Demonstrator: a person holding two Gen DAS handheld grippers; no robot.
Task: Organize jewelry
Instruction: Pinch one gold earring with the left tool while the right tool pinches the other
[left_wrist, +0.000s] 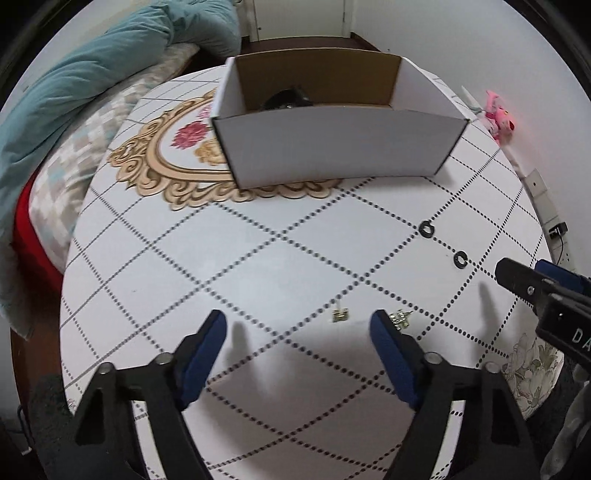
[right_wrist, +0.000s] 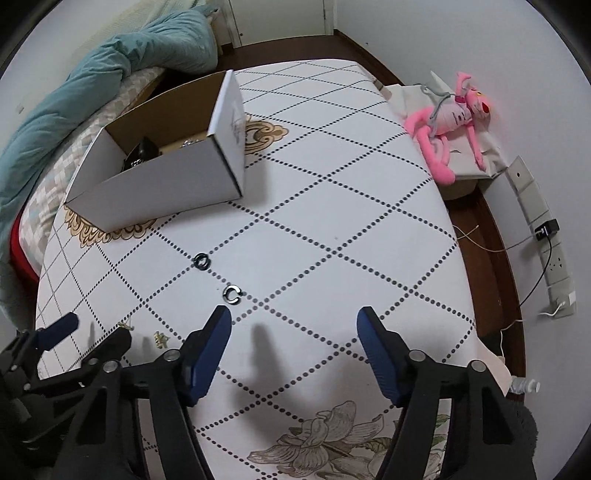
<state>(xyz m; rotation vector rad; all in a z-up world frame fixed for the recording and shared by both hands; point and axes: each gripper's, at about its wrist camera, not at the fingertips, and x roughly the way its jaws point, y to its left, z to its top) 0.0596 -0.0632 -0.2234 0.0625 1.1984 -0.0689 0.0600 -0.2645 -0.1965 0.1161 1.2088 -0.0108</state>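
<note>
I hold both my left gripper (left_wrist: 299, 326) and right gripper (right_wrist: 293, 325) spread wide above the table (right_wrist: 332, 229), gold earrings (left_wrist: 340, 315) between the left's fingers.

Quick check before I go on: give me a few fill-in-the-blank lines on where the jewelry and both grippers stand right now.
1. The left gripper is ____, holding nothing.
2. The two gold earrings lie on the ____, outside the cardboard box.
3. The two black rings lie nearest the ____ gripper.
4. The plush toy at the table's edge is ____.

Missing words: open; tablecloth; right; pink
</note>
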